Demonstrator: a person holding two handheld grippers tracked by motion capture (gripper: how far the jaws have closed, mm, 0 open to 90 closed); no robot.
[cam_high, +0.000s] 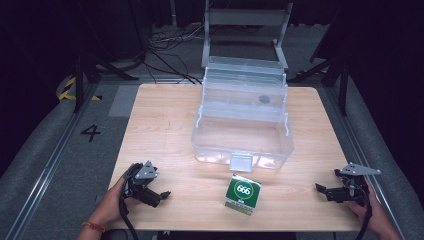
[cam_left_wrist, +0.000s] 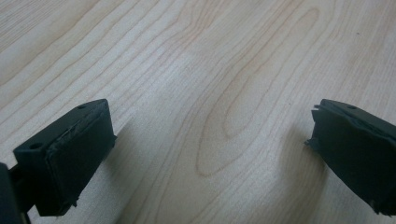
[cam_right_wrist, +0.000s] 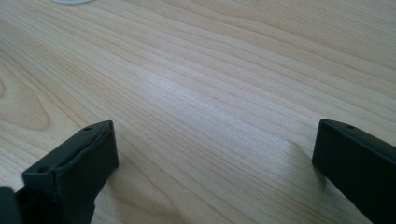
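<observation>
While both grippers rest at the near table (cam_high: 165, 115) corners | left gripper (cam_high: 161, 196) jaws spread, holding nothing | right gripper (cam_high: 322, 190) likewise | green box (cam_high: 242, 194) stands between them, just before clear bin (cam_high: 243, 142), printed top tilted toward near edge, squat, no clear long axis

Green box (cam_high: 243, 194) sits on counter (cam_high: 165, 130) just before open clear case (cam_high: 243, 131), between left tongs (cam_high: 161, 196) and right tongs (cam_high: 322, 190).
</observation>
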